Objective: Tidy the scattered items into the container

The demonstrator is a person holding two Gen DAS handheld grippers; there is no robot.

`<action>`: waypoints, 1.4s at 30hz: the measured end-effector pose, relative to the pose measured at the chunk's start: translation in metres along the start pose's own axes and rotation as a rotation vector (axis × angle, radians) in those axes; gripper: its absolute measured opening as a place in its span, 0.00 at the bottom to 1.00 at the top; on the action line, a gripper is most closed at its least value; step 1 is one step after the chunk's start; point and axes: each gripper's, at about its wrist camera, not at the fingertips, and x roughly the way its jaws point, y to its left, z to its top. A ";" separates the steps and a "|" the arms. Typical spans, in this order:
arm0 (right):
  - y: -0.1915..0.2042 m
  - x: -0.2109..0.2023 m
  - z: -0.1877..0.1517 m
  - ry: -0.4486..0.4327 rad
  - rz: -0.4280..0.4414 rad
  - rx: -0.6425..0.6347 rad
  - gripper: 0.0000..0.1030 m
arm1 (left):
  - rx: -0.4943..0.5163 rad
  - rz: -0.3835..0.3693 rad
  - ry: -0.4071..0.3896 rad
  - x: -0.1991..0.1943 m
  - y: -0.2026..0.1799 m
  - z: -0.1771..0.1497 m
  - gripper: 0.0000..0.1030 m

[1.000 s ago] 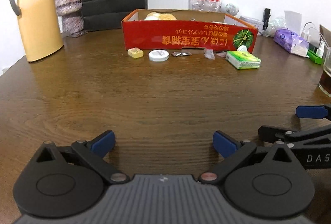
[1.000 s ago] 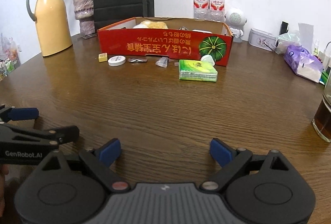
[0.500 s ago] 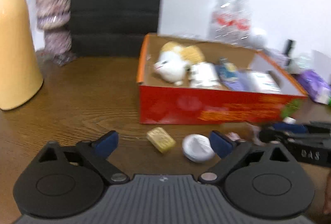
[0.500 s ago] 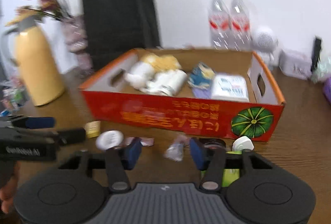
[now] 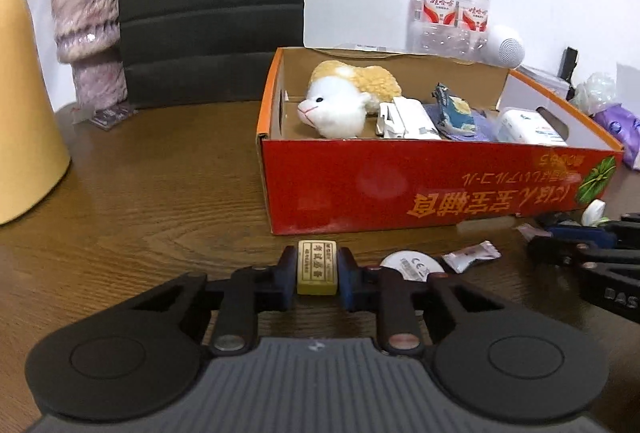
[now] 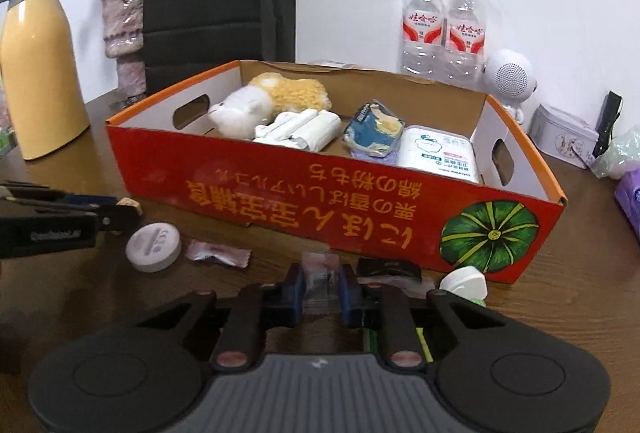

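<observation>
Left gripper (image 5: 317, 275): jaws have just been closing and now clamp a small yellow block (image 5: 316, 267) between the blue pads, one pad on each long side. The block lies flat on the wooden table (image 5: 140, 217); its long axis runs along the fingers, straight toward the near wall of the red cardboard box (image 5: 400, 185), and its far end juts a little past the fingertips.

Right gripper (image 6: 321, 289): jaws have just been closing and now pinch a small clear sachet (image 6: 320, 275). The sachet sits between the pads with its far end poking out toward the box; its long axis seems to follow the fingers, though the film is hard to read.

Items loose on the table, in front of the box's near wall:
- white round disc (image 6: 153, 247), just right of the left gripper's tips;
- pink-and-white wrapped sweet (image 6: 218, 253), between the disc and the right gripper;
- dark crumpled wrapper (image 6: 389, 268), just right of the right gripper's pads;
- white cap (image 6: 466, 283), near the box's green pumpkin print;
- green packet (image 6: 424, 343), mostly hidden under the right gripper.

Items inside the box: plush sheep (image 6: 264, 105), white roller-like item (image 6: 300, 131), blue-and-yellow packet (image 6: 374, 133), white wipes pack (image 6: 440, 153).
</observation>
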 end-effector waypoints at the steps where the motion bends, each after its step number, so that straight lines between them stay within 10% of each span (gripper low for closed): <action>1: -0.001 -0.002 0.000 0.001 0.012 0.011 0.16 | 0.001 0.008 -0.005 0.002 -0.001 0.000 0.22; 12: 0.008 -0.075 -0.006 -0.145 0.064 -0.001 0.16 | -0.001 0.077 -0.154 -0.072 -0.020 -0.014 0.20; 16: 0.011 -0.117 -0.029 -0.192 0.088 0.012 0.16 | -0.075 -0.017 -0.207 -0.128 -0.041 -0.043 0.20; 25: 0.010 -0.145 -0.087 -0.134 0.061 -0.014 0.16 | -0.117 -0.102 -0.091 -0.159 -0.082 -0.084 0.20; 42: -0.009 -0.167 -0.110 -0.180 0.142 -0.014 0.16 | -0.195 0.125 -0.022 -0.150 -0.099 -0.073 0.20</action>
